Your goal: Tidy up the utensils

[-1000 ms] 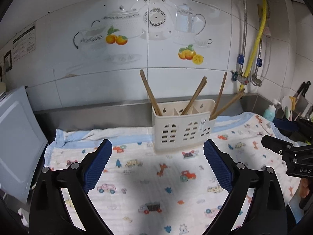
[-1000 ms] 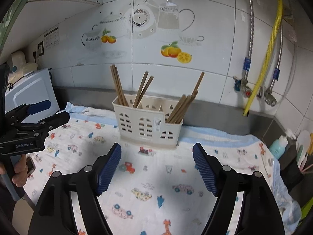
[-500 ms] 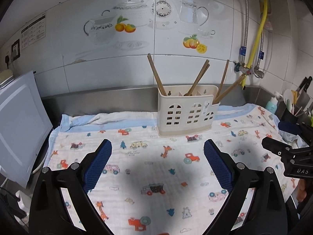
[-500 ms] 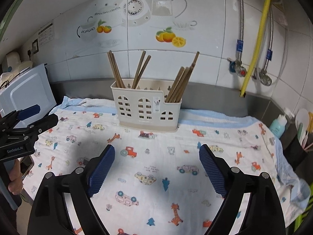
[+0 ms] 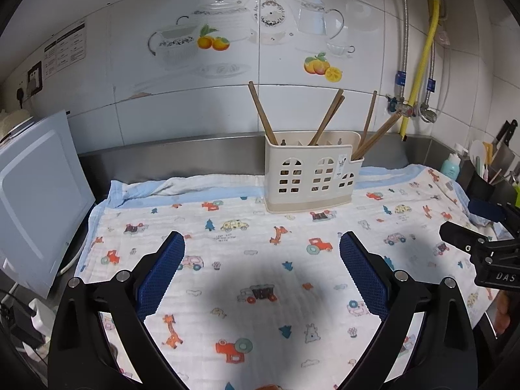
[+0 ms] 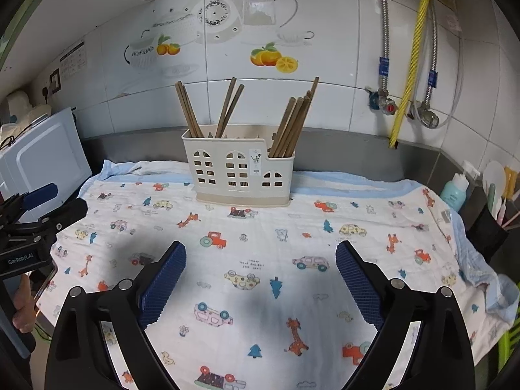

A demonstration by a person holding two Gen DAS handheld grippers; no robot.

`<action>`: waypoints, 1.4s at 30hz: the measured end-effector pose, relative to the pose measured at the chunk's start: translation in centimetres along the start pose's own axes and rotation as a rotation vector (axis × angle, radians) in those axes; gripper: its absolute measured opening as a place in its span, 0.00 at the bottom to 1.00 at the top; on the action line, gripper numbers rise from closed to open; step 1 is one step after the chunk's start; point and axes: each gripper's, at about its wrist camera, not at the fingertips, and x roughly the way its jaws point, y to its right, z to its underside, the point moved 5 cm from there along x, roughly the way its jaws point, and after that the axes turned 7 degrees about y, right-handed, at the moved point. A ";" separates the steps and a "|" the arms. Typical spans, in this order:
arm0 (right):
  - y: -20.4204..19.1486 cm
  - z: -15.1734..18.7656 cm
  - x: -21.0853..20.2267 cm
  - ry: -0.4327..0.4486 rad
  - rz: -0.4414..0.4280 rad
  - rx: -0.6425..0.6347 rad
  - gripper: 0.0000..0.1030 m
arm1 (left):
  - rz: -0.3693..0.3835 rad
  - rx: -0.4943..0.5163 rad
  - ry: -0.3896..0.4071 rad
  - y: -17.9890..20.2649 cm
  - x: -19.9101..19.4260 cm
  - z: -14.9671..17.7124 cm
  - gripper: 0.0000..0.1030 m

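Cream caddy [image 6: 239, 165] of chopsticks [image 6: 289, 123] well beyond both tools — left [image 5: 261, 253], right [image 6: 260, 260]; wide open, just widening, empty

Cream holder [image 6: 239, 169] upright on cloth by wall; brown chopsticks [image 6: 291, 123] leaning inside, three compartments.

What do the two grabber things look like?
Both look alike. The left gripper and the right gripper each have two black arms with round silver bolts, tipped with blue ribbed pads. Seen from the side, white lettering marks each black body. A hand shows at the picture's edge; no sleeve is visible.
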 end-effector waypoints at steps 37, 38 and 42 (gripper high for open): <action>-1.0 1.7 -2.4 0.015 -0.019 0.004 0.89 | -0.026 0.010 -0.013 -0.4 -2.1 2.4 0.93; -1.0 1.7 -2.4 0.015 -0.020 0.004 0.89 | -0.026 0.010 -0.012 -0.4 -2.1 2.4 0.93; -1.1 1.6 -2.5 0.018 -0.020 0.004 0.89 | -0.024 0.009 -0.009 -0.4 -2.3 2.3 0.93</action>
